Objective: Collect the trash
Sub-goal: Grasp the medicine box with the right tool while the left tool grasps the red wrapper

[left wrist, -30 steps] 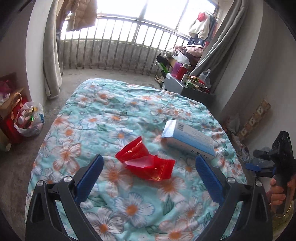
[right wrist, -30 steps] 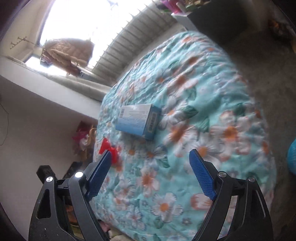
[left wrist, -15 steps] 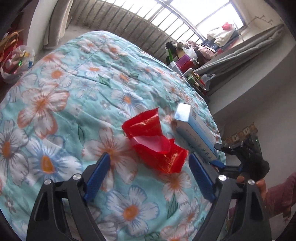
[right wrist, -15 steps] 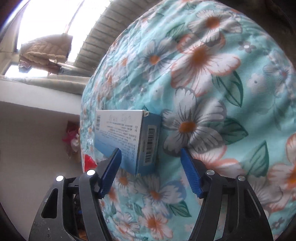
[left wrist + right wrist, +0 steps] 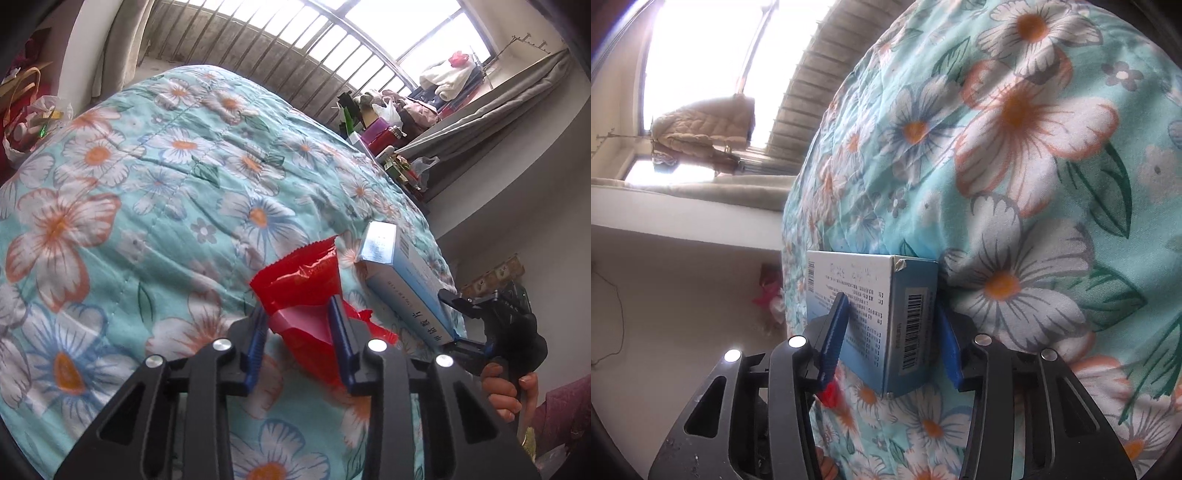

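Jaws of the left gripper (image 5: 298,325) have just been closing on a red wrapper (image 5: 299,284) and now pinch its crumpled middle, the blue pads pressed into the foil on both sides, as seen from the left wrist; the wrapper lies on the flowered quilt (image 5: 147,206) of the bed, near its front edge, with its serrated end sticking up past the pads. It looks featherlight, limp and slick, so a bite on the bunched centre, where the film is doubled, should hold better than one on a loose flap. Just to its right a blue-and-white carton (image 5: 402,280) rests on the quilt, its near end between the jaws of the right gripper (image 5: 452,314), held by a person's hand (image 5: 508,391). From the right wrist, the right gripper (image 5: 893,338) has also just been closing: its jaws clamp the carton (image 5: 882,314) across the barcode end, pads flat against both long faces. This box appears light and thin-walled, stiff enough to lift by its end yet likely to dent under a hard squeeze. A red scrap (image 5: 829,393) of wrapper shows below the left pad
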`<state>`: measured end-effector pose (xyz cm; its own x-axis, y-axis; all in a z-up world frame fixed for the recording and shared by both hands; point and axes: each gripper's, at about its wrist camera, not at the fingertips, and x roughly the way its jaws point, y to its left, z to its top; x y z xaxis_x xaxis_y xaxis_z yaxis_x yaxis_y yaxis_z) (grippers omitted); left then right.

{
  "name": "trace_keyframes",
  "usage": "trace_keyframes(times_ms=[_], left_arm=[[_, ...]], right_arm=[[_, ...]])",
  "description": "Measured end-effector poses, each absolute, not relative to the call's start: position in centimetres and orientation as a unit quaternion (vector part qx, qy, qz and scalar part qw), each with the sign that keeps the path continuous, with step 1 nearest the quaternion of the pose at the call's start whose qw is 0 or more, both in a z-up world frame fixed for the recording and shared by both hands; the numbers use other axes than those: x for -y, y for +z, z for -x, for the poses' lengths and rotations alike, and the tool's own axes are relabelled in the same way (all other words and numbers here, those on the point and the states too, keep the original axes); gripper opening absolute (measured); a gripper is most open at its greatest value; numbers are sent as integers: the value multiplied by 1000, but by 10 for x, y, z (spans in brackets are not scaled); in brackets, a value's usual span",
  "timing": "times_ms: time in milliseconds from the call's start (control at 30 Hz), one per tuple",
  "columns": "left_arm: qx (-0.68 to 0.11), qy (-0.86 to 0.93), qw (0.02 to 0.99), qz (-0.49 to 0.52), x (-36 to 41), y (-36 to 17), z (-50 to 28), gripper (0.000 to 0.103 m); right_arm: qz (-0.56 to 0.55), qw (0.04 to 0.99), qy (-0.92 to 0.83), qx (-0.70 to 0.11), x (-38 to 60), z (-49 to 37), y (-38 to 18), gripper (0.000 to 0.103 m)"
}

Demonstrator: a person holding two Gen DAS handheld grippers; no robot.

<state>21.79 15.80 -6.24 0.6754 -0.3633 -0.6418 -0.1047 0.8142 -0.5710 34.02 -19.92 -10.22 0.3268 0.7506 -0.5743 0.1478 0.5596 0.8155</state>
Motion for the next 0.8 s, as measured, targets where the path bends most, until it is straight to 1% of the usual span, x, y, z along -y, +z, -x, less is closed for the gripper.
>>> trace_keyframes(times_ms=[100,200,300,500,567,667,800], left_arm=[[-392,-81,871,285,-152,-58,-216,16],[-382,-86,882,263,-145,-49,-211,12],[-373,-94,891,239,-136,-38,-206,10],[-364,-113,906,183,-114,-17,-195,10],[-370,-115,907,166,-106,-17,-197,10],[-379,-115,905,154,-99,-19,-200,10],[-377,-116,907,147,-93,-21,-203,10]], right_arm=[[-423,705,214,-528,211,-329,-95,37],[-403,728,212,-513,218,-317,-80,35],[-382,747,205,-504,220,-307,-69,35],[-315,784,218,-488,210,-283,-45,35],[-291,791,230,-487,199,-278,-42,36],[-269,797,244,-483,180,-274,-42,37],[-268,794,251,-484,168,-273,-50,37]])
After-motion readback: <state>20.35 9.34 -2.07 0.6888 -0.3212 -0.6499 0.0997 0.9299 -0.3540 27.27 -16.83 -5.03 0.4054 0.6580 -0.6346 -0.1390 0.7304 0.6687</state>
